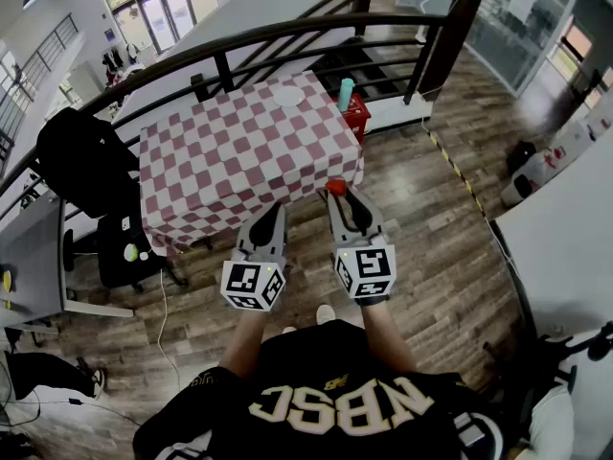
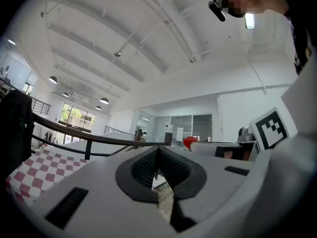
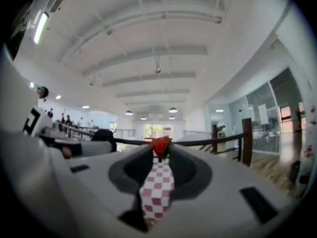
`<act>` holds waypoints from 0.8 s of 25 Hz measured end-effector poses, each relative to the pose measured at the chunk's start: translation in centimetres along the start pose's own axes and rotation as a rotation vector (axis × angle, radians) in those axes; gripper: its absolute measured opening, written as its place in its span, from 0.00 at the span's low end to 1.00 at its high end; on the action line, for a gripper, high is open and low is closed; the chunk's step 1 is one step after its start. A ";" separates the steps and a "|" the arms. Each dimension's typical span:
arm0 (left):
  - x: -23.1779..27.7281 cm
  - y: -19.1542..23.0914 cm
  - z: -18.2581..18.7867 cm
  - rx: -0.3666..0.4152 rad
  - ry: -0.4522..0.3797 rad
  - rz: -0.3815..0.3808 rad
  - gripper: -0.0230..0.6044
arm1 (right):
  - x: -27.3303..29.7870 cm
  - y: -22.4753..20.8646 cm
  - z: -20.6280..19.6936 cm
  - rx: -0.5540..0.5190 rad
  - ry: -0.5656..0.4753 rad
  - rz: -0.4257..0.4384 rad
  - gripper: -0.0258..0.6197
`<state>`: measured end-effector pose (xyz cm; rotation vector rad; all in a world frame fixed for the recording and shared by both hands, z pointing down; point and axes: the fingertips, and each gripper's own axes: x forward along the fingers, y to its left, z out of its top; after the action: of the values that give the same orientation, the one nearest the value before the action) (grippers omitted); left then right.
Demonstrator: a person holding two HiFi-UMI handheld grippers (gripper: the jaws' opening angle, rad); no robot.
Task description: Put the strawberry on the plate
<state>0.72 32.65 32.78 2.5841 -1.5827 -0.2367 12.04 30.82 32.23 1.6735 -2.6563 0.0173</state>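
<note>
Red-and-white checked cloth covers the desk (image 1: 230, 151), seen from above in head view. White plate (image 1: 287, 95) sits near desk's far edge, approx. mid-width. Teal cup (image 1: 346, 92) stands upright at far right corner. A red box-like item (image 1: 358, 115) is just beside that corner, off the desk; type unclear. Right claw (image 1: 335, 192) is clenched on the strawberry (image 1: 335, 186), gripped at the very tips of the jaws. In right gripper view the berry (image 3: 160, 145) shows red w/ green leaves, pinched between the tips of the right claw (image 3: 161, 148), and checked cloth shows through the slit between the jaws below it. Berry is in the air at the desk's near edge, toward the right corner, well apart from plate; height above cloth can't be told. Left claw (image 1: 278, 209) is just beside the right one, on its left, tips also at the near edge. In left gripper view the left claw (image 2: 158, 150) has jaws brought together at the tips w/ nothing between them; only a thin slit remains behind the tips. Same view shows the strawberry (image 2: 189, 142) as a red spot to the right, at the end of the other claw. Both claws are held roughly level, pointing toward desk. Marker cubes (image 1: 253, 286) face up at the rear of each. Person in dark shirt stands on wood floor (image 1: 431, 228); black railing (image 1: 239, 41) curves behind desk.
</note>
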 end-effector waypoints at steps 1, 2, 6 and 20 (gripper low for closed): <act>0.3 -0.1 -0.1 0.001 0.000 0.001 0.06 | 0.1 -0.3 0.0 -0.001 -0.002 0.001 0.20; 0.6 -0.2 -0.2 0.002 -0.001 0.002 0.06 | 0.1 -0.6 0.0 -0.002 -0.004 0.003 0.20; 2.0 -1.1 -0.2 0.009 -0.009 0.001 0.06 | 0.2 -2.2 0.2 -0.004 -0.015 0.007 0.21; 6.0 -3.4 -3.1 0.061 0.046 0.027 0.06 | 0.2 -9.2 -2.3 0.100 -0.025 0.008 0.21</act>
<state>7.01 28.86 34.81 2.5909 -1.6331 -0.1273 20.23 26.71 34.65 1.7017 -2.7233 0.1319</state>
